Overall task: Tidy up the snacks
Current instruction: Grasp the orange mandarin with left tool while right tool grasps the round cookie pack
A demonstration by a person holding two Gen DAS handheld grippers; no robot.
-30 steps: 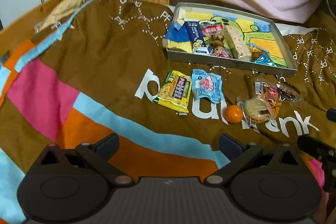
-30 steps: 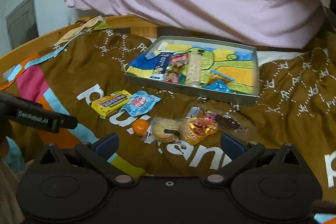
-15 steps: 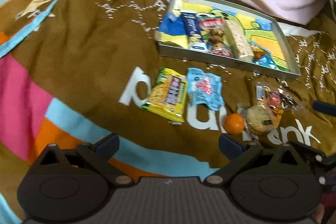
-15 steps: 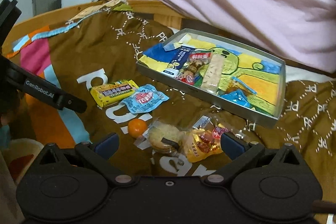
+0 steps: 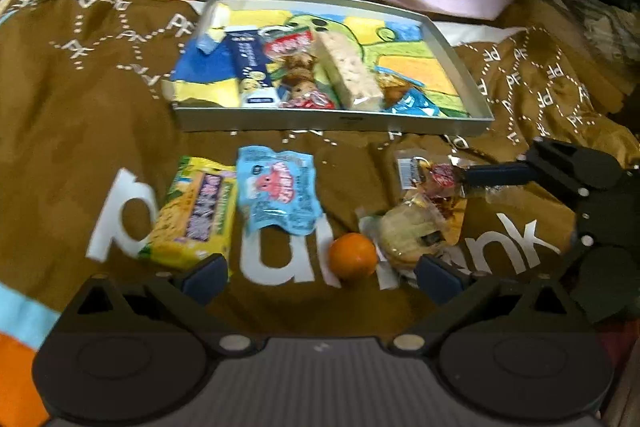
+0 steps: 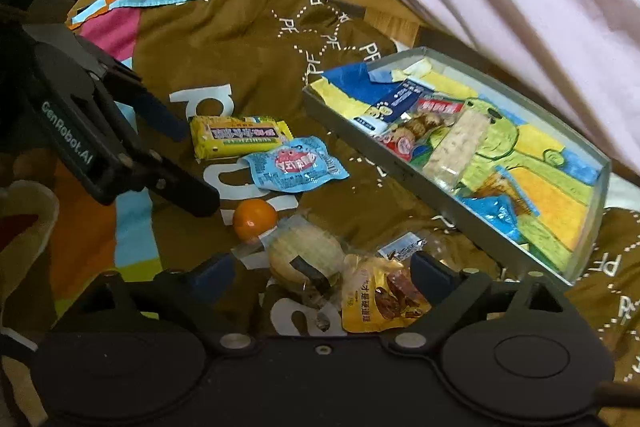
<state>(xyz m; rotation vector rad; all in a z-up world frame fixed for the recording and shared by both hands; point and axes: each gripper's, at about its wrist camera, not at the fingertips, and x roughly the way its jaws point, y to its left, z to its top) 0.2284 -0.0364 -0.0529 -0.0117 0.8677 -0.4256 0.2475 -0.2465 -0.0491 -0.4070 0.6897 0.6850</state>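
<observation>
The loose snacks lie in a row on the brown blanket, below the tray that fills the upper middle of the left view. From left to right there: a yellow bar, a blue pouch, an orange, a wrapped cookie and a yellow-and-red packet. The tray already holds several packets along its left half, while its right half is mostly bare.

In the right view the cookie and the yellow packet sit at the bottom centre, between the fingers of the right gripper. Its jaws have just been closing a little but are spread wide, and neither pad presses on the snacks. The left gripper is spread too, empty, with the orange just above its gap.

This looks like the approach to a pick, most likely the cookie or the packet beside it. The next move calls for settling on one wrapper, lowering around it, pinching it alone, then carrying it to the tray's bare part.
</observation>
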